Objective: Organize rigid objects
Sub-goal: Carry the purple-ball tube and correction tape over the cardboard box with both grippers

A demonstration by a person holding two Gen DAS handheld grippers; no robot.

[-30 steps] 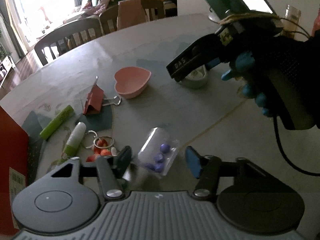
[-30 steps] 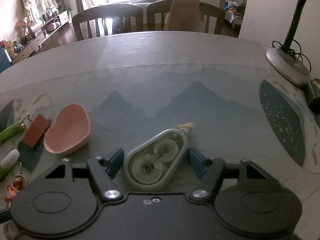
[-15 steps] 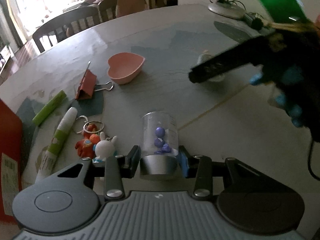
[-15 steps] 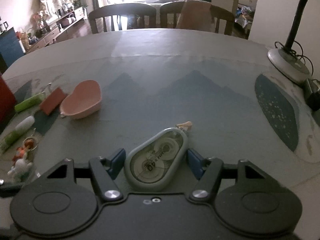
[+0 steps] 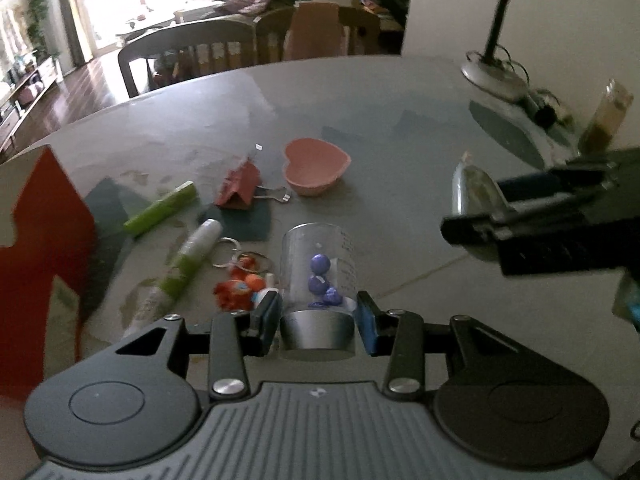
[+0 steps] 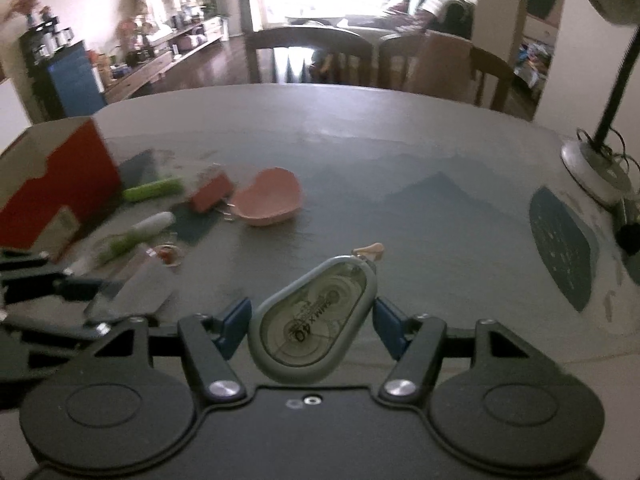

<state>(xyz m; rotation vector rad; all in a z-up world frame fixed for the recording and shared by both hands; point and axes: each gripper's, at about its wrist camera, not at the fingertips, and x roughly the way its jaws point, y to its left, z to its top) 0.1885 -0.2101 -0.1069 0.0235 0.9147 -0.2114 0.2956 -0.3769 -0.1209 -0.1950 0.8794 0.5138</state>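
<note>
My left gripper [image 5: 318, 316] is shut on the silver lid end of a clear jar [image 5: 318, 264] with purple beads inside, held up off the table [image 5: 400, 152]. My right gripper [image 6: 312, 320] is shut on a grey correction tape dispenser [image 6: 316, 320], also lifted above the table. In the left wrist view the right gripper [image 5: 480, 216] hangs at the right with the dispenser [image 5: 472, 192] in its jaws. In the right wrist view the left gripper [image 6: 80, 292] and its jar [image 6: 136, 292] show blurred at the left.
A pink heart dish [image 5: 316, 168], red binder clip [image 5: 242, 186], green tube [image 5: 162, 210], white-green glue pen [image 5: 188, 256] and keyring toy [image 5: 240, 284] lie left of centre. A red box [image 5: 44, 248] stands at the left; lamp base [image 5: 492, 76] and small bottle [image 5: 604, 120] far right.
The jar lay on the table between my open left fingers; now they are shut on its lid and hold it raised. My right gripper has risen with the dispenser and swung toward the left items.
</note>
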